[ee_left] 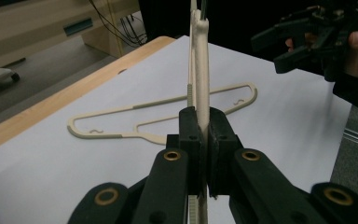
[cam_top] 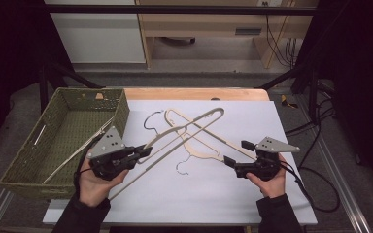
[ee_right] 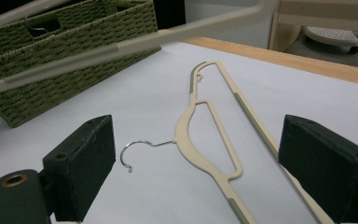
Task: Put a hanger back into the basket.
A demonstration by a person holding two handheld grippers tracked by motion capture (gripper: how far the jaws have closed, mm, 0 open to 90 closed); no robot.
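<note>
A beige hanger (cam_top: 189,127) slants across the white sheet, its near end lifted, and my left gripper (cam_top: 145,151) is shut on its lower bar. In the left gripper view the pads (ee_left: 189,130) clamp that hanger (ee_left: 200,70) edge-on. A second beige hanger (cam_top: 209,141) lies flat on the sheet, wire hook (cam_top: 181,168) toward me. My right gripper (cam_top: 237,152) hovers open at that hanger's right end with nothing between its fingers. The right gripper view has the flat hanger (ee_right: 205,140) lying ahead of the wide-apart jaws, and the lifted hanger (ee_right: 121,46) crossing above.
A green woven basket (cam_top: 58,97) stands at the table's left with another hanger (cam_top: 73,155) lying in it. The white sheet (cam_top: 252,194) covers most of the wooden table (cam_top: 194,93). Cables trail off the right side.
</note>
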